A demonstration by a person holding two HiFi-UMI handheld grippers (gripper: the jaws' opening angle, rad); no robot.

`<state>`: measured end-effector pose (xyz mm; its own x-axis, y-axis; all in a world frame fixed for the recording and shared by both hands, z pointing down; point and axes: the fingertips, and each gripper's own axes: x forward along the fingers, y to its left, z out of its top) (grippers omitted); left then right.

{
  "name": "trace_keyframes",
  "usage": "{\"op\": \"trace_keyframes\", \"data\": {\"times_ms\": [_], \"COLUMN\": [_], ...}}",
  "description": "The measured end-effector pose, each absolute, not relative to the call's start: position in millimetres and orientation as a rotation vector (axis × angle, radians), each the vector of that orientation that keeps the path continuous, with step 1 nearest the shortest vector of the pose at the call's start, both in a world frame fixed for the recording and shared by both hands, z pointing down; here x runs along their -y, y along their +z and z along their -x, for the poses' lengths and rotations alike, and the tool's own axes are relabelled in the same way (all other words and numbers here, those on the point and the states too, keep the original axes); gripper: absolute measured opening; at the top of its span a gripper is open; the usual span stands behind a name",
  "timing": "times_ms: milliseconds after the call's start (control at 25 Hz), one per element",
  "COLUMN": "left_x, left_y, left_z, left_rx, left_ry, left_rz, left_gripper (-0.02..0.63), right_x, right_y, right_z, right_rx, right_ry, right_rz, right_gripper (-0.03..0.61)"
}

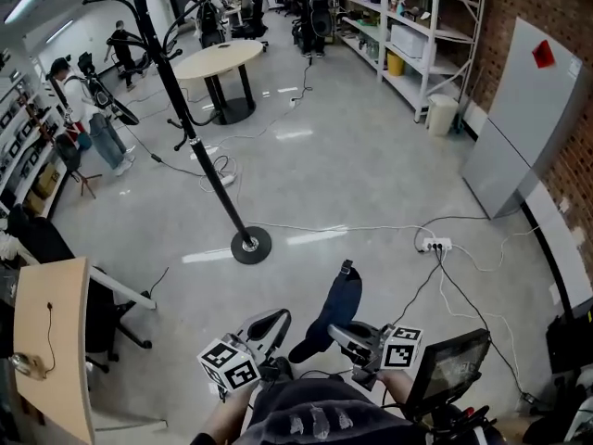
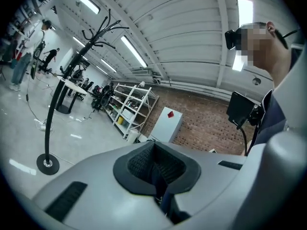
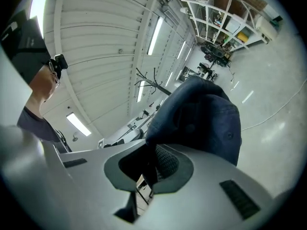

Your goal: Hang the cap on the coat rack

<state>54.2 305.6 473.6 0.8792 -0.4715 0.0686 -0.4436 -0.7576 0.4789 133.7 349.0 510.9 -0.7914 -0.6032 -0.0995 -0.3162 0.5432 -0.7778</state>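
The black coat rack stands on a round base on the floor ahead of me, its hooks up at the far left; it also shows small in both gripper views, as the rack and the rack. The dark blue cap hangs low in front of me. My right gripper is shut on its edge, and the cap's crown bulges above the jaws. My left gripper sits just left of it; a dark blue strip of cap is pinched between its pads.
A round table stands behind the rack, with people and chairs beyond. White shelving and a grey cabinet line the right wall. A power strip and cables cross the floor. A wooden desk is at my left.
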Motion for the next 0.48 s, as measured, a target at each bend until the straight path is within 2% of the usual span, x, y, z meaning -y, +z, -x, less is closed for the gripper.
{"op": "trace_keyframes", "data": {"times_ms": [320, 480], "left_x": [-285, -263], "left_y": [476, 473], "left_z": [22, 76], "left_rx": [0.787, 0.795], "left_ry": [-0.135, -0.153], "left_rz": [-2.472, -2.442], "left_gripper": [0.006, 0.006], "right_x": [-316, -297], "right_y": [505, 485], "right_z": [-81, -30], "right_rx": [-2.516, -2.56], "right_ry": [-1.145, -1.094], "right_rz": [0.701, 0.662], "right_gripper": [0.014, 0.014]}}
